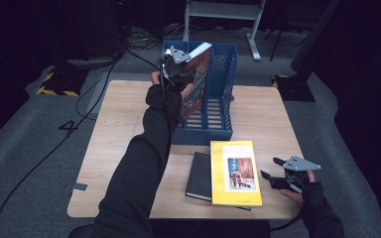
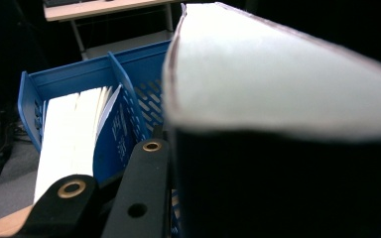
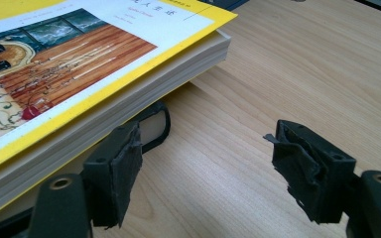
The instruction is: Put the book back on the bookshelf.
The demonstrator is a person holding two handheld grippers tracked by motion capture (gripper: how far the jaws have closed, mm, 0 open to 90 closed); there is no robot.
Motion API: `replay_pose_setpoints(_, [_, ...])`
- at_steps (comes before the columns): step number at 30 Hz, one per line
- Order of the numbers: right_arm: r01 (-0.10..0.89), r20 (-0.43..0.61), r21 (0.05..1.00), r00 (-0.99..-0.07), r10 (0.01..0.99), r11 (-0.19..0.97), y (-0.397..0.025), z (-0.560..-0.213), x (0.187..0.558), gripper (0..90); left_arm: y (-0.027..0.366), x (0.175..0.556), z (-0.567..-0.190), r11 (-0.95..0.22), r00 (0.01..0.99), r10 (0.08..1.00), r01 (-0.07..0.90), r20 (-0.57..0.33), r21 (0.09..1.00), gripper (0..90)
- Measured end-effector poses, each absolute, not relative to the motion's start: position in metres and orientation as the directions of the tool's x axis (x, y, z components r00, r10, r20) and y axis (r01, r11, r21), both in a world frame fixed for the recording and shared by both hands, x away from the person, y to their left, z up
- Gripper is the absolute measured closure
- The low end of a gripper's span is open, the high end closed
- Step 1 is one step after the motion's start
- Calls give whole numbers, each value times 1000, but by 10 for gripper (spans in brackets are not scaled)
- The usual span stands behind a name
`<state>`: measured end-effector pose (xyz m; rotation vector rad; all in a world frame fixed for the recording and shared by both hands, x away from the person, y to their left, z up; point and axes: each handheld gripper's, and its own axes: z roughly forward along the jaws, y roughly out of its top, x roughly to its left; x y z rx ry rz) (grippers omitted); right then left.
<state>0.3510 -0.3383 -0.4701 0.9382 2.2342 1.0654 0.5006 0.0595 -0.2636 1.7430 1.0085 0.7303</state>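
- The left gripper (image 1: 178,67) has its fingers (image 2: 139,188) closed tight on a book (image 1: 197,82). One black finger shows pressed flat against the book's side in the left gripper view.
- The book stands upright, held up in the air over the blue rack (image 1: 218,99). Its picture cover faces the person, and its white page edge (image 2: 278,74) is on top.
- The rack sits at the far middle of the table (image 1: 124,129). It has walls that split it into slots. The book is over the left part of the rack.
- In the left gripper view, another book with white pages (image 2: 72,134) already stands in a slot of the rack (image 2: 94,74).
- The right gripper (image 1: 278,174) rests low at the near right of the table. Its fingers (image 3: 116,168) are wide open and hold nothing.
- One open finger is just beside the edge of a yellow book (image 3: 94,64).
- The yellow book (image 1: 234,172) lies flat on top of a black book (image 1: 198,176), near the front of the table.
- The black book sticks out to the left from under the yellow one.
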Motion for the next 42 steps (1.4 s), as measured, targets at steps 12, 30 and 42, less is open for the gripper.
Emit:
replay_pose_setpoints(12, [369, -138, 805, -645, 752, 464, -337, -471, 351, 280, 40, 520, -270, -196, 401, 915, 338, 48, 920, 736])
replay_pose_setpoints(30, [368, -136, 806, -647, 750, 463, -336, -474, 351, 285, 21, 545, -282, -138, 317, 948, 358, 19, 923, 736])
replay_pose_setpoints(42, [369, -125, 808, -654, 746, 459, -336, -474, 349, 289, 6, 557, -297, -97, 265, 964, 361, -2, 928, 736])
